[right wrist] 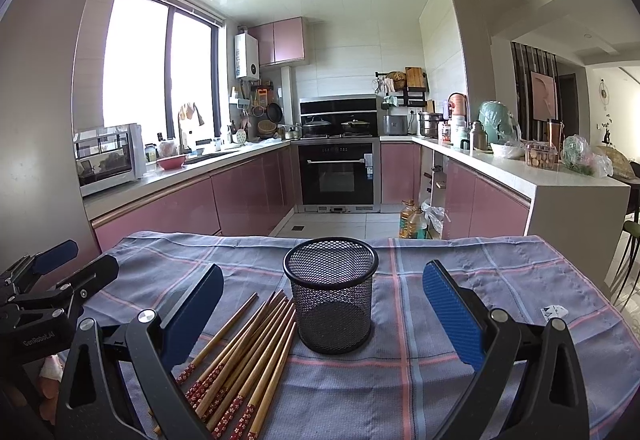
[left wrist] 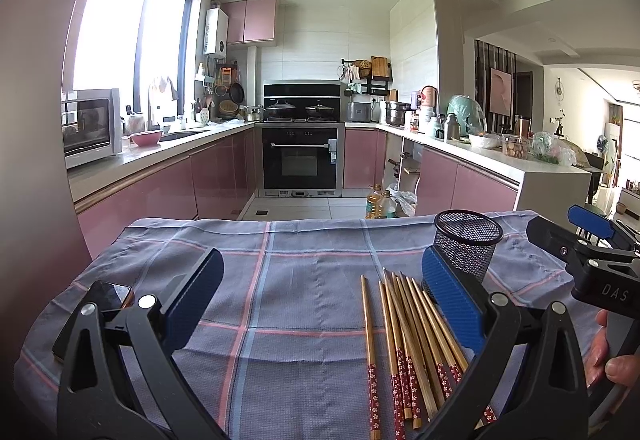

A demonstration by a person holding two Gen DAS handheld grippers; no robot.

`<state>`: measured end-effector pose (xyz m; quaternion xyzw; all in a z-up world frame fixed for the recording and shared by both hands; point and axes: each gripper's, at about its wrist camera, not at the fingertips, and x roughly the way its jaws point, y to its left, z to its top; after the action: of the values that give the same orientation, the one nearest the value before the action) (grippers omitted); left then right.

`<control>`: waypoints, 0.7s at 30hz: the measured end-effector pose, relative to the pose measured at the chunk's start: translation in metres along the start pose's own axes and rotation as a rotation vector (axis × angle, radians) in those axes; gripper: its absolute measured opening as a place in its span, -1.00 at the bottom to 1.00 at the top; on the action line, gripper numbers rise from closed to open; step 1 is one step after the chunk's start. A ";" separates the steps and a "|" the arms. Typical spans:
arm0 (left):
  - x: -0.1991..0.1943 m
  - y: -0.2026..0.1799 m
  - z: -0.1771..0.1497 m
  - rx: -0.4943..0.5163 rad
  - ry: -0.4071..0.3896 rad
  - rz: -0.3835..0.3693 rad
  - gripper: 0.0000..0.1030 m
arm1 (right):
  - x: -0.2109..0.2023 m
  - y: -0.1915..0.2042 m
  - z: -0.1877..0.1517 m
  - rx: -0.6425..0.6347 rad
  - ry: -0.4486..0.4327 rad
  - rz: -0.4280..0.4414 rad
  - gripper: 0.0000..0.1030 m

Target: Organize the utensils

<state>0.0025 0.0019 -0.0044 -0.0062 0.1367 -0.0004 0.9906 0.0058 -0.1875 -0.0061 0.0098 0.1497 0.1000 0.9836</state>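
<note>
Right now the chopsticks (right wrist: pixel 244 356) lie flat in a bunch on the cloth-covered counter (right wrist: pixel 440 380), just left of the mesh cup (right wrist: pixel 331 296), long ends pointing at it, between the wide-open, empty left gripper (left wrist: pixel 316 304) and right gripper (right wrist: pixel 323 310).

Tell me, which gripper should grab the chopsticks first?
Probably the left gripper: the chopsticks lie beside its right finger. The right gripper faces the mesh cup instead. Both are open and empty.
</note>
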 end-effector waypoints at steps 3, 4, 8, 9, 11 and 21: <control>0.000 0.000 0.000 0.001 0.001 0.001 0.90 | 0.000 0.000 0.000 -0.005 0.001 0.006 0.88; 0.000 0.000 0.000 0.001 0.002 0.000 0.90 | 0.000 0.001 0.000 -0.008 0.001 0.007 0.88; 0.000 0.000 0.000 0.002 0.002 0.000 0.90 | 0.003 0.000 0.001 -0.012 0.001 0.011 0.88; 0.000 0.001 -0.001 0.002 0.002 0.001 0.90 | 0.003 0.000 0.001 -0.011 0.001 0.012 0.88; 0.000 0.001 0.000 0.003 0.004 0.000 0.90 | 0.003 0.000 0.001 -0.009 0.000 0.014 0.88; 0.001 0.003 -0.001 0.002 0.008 -0.002 0.90 | 0.004 0.001 0.001 -0.013 0.003 0.017 0.88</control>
<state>0.0032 0.0049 -0.0055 -0.0051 0.1408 -0.0018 0.9900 0.0097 -0.1855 -0.0066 0.0047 0.1505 0.1096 0.9825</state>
